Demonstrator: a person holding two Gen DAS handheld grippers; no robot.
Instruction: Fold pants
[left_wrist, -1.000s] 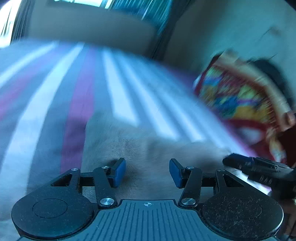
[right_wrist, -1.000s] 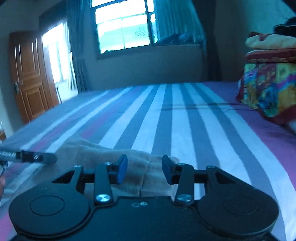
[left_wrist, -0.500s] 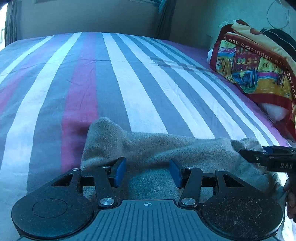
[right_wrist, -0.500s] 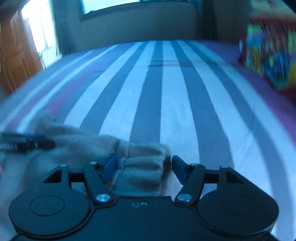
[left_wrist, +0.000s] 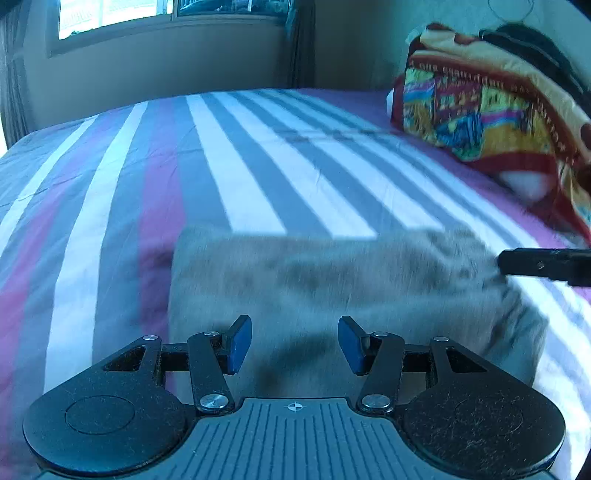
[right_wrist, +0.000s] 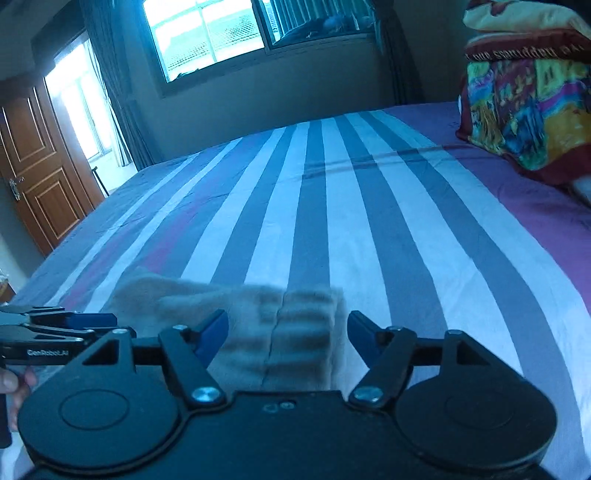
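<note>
On striped bedsheet: beige pants folded into a compact bundle, left gripper and right gripper both unclenched, final tidying possibly left

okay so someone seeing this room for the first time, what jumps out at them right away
The bed's bold striped sheet in white, grey and purple fills both views. Tan pants lie bunched on its near edge, right in front of both open grippers. A bright multicoloured blanket sits piled at the far right.
</note>
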